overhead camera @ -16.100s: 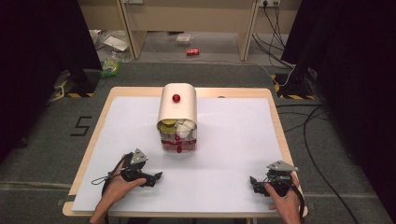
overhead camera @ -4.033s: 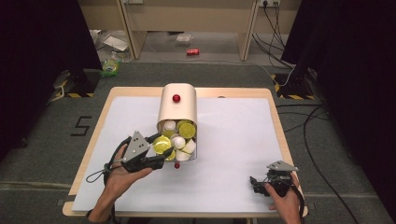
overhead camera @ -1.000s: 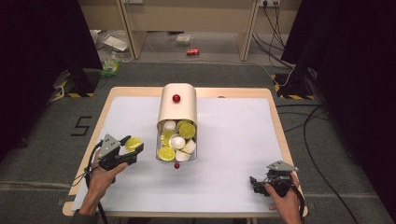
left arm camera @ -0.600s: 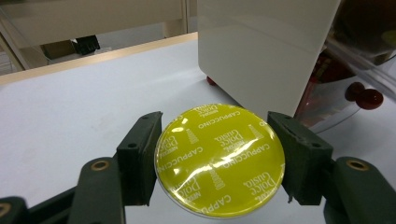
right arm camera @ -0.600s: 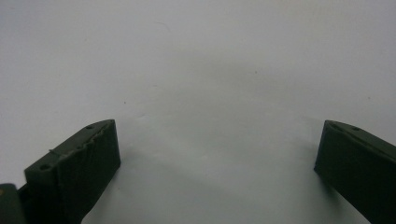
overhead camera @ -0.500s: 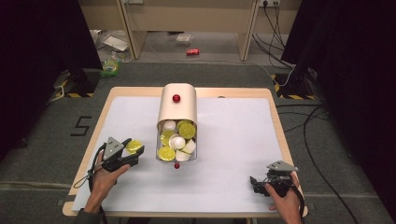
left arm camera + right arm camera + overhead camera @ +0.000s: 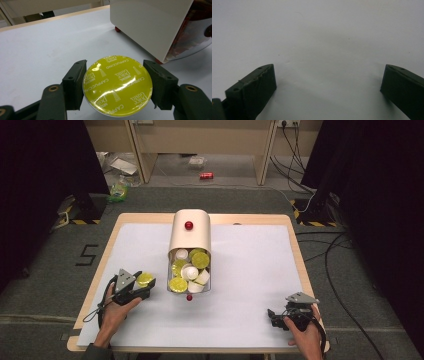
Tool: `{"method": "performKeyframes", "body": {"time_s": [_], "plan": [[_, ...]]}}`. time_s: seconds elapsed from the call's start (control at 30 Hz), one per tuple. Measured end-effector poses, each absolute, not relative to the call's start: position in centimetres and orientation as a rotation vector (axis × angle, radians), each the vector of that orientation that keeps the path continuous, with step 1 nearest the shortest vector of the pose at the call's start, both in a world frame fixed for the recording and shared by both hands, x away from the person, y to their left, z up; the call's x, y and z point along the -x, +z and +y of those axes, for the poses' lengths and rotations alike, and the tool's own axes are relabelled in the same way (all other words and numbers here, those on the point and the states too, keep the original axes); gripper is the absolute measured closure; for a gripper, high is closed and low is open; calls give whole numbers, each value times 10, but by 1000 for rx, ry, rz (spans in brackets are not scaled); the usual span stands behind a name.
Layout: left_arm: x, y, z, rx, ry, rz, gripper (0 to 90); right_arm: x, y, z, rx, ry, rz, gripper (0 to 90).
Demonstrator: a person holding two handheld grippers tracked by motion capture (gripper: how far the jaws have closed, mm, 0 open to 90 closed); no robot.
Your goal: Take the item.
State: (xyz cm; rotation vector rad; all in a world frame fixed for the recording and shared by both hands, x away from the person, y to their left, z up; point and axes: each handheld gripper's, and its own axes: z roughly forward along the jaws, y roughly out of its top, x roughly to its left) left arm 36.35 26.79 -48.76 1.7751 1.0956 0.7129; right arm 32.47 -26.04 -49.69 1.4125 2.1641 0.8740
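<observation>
A glossy yellow capsule (image 7: 117, 86), its foil lid printed with pale repeating lettering, sits between the black jaws of the left claw (image 7: 117, 87), near the white tabletop's (image 7: 250, 250) left edge. The tabletop has a light wooden rim. At its middle, a cream-coloured bin (image 7: 190, 232) carries a red knob (image 7: 188, 225); its open mouth shows yellow-lidded and white capsules (image 7: 190, 272), with a second red knob (image 7: 189, 297) on its lowered clear lid. The right claw (image 7: 280, 319), near the front right corner, is black with a grey plate on top.
</observation>
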Motion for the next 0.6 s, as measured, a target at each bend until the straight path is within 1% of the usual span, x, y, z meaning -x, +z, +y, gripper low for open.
{"method": "performKeyframes", "body": {"time_s": [0.27,0.6], "plan": [[-366,-494,269,-1800,682,1118,371,-325,-497,-260,-1413,874,2166,2],[-368,-498,267,-1838,673,1128,369,-325,-497,-260,-1412,874,2164,2]]}}
